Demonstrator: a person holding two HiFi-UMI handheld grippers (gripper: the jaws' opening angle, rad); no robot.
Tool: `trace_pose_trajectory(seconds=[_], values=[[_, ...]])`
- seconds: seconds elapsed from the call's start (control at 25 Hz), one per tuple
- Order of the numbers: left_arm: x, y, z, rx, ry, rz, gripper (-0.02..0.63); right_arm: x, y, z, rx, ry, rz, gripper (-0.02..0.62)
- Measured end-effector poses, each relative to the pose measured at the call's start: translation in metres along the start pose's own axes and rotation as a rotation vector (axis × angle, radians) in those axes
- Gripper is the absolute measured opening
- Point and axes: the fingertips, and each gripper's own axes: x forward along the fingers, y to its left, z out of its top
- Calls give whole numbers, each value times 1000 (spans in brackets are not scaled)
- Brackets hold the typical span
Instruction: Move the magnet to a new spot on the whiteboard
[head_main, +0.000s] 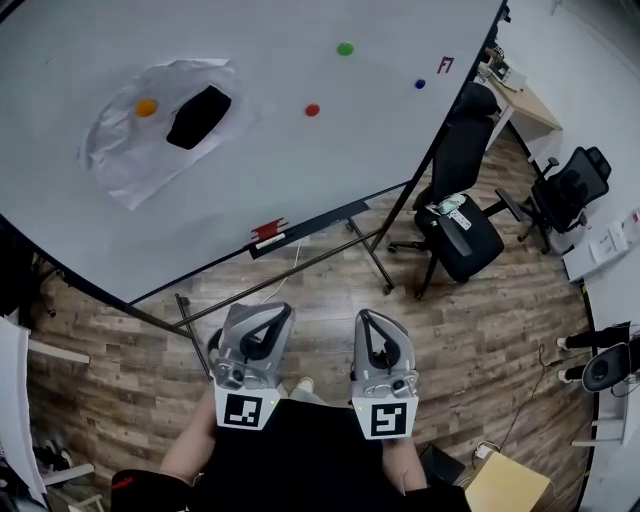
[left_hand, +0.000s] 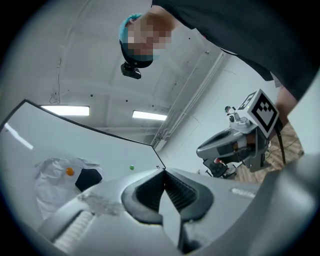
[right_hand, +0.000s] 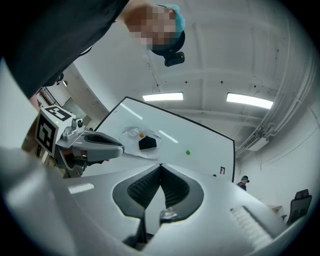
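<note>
Both grippers low and near, tucked against the dark-clothed body, well apart from the whiteboard (head_main: 300, 190) and pointing toward it. On the left, the left gripper (head_main: 278, 312): jaws shut tip against tip, nothing between them. Just beside it on the right, the right gripper (head_main: 366, 316): jaws likewise pressed together, empty.

Beyond them, past a strip of wood-plank floor (head_main: 450, 330), the whiteboard on its black frame, filling the far left of the scene. Carries four small round magnets, all well apart from both sets of jaws:
- orange magnet (head_main: 146, 107) at far left, sitting on a crumpled white sheet (head_main: 120, 160), just left of a black block (head_main: 198, 117)
- red magnet (head_main: 312, 110) near the middle of the board
- green magnet (head_main: 345, 48) farther off and slightly right of the red
- blue magnet (head_main: 419, 84) right of both, near a small red printed mark (head_main: 445, 65) by the board's right edge

Cannot tell which of the four is the one to move.

Along the board's near edge, a narrow ledge (head_main: 330, 217) with a small red object (head_main: 268, 232) lying on it. Right of the board, a black office chair (head_main: 465, 235) with something pale on its seat. Farther right, a second chair (head_main: 572, 185).

In the right gripper view, the board shows beyond the closed tips, with the sheet, the black block and the green magnet on it.
</note>
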Motion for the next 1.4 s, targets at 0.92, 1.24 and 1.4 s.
trace_pose_trajectory(seconds=[0.92, 1.24, 1.4], values=[[83, 63, -88, -30, 11, 49, 2, 118, -25, -57, -36, 21, 64, 0], [122, 101, -122, -42, -21, 39, 2, 176, -34, -73, -74, 22, 49, 0], [131, 116, -134, -56, -30, 24, 2, 198, -37, -75, -70, 9, 22, 0]])
